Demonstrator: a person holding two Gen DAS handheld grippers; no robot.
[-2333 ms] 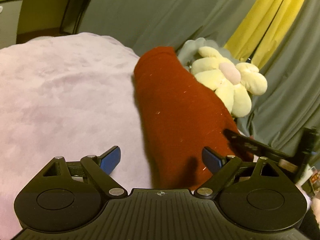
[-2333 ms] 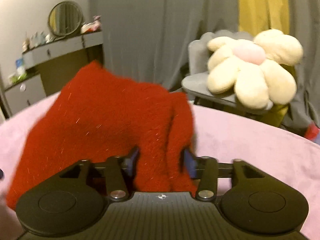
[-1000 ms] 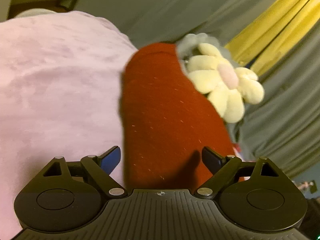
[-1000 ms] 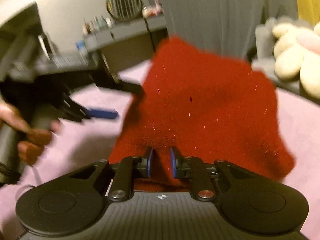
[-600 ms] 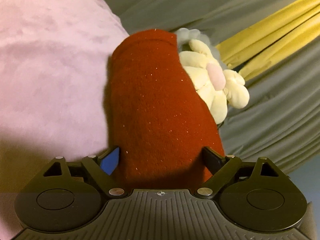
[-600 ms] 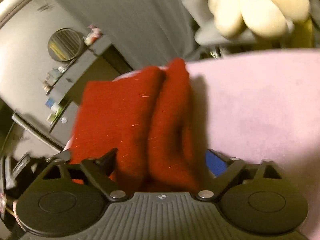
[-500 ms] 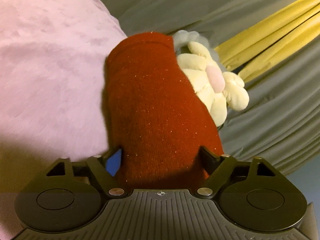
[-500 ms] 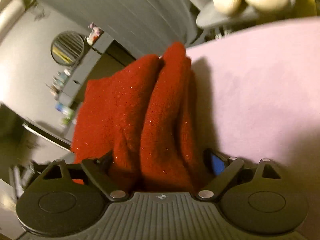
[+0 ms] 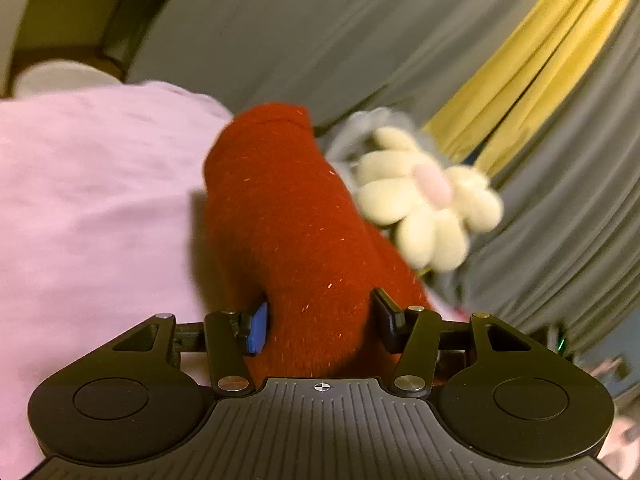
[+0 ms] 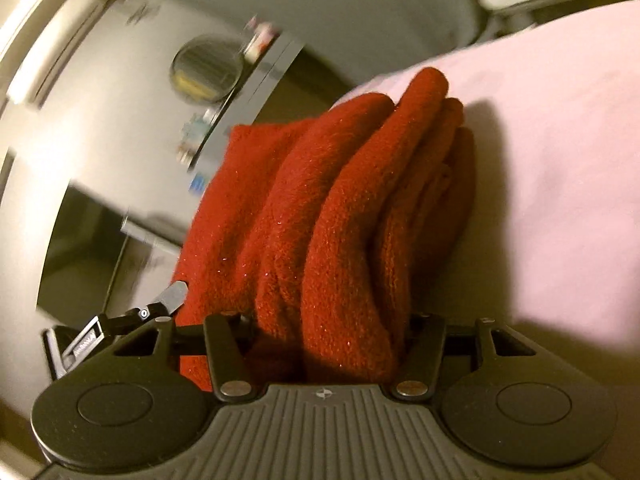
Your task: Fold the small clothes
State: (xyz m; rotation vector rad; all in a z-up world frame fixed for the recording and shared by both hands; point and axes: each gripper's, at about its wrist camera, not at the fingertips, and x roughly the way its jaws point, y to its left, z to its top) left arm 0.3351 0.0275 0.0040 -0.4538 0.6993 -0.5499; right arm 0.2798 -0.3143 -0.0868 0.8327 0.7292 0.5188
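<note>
One red knitted garment [image 9: 296, 216] is seen bundled into a thick roll on the pink bedcover [image 9: 88, 184], its long axis running straight away from each tool. From the left wrist view, the near end of the garment is bracketed by the left tool [image 9: 320, 316], whose jaws are closing; the blue pad [image 9: 258, 328] is seen at the cloth, though a firm press cannot yet be confirmed through the blur. From the right wrist view, the layered folds of the garment [image 10: 340, 216] are enclosed by the right tool [image 10: 328, 336], whose jaws are likewise closing, with the cloth bulging over and hiding both pads, so contact there is judged likely. Neither hand is nearer: the bundle is met end-on by both. A lift or final tuck along that axis is judged to be the step in hand. Beyond the garment, a cream flower plush [image 9: 428, 196] is seen against grey curtains [image 9: 320, 40].
</note>
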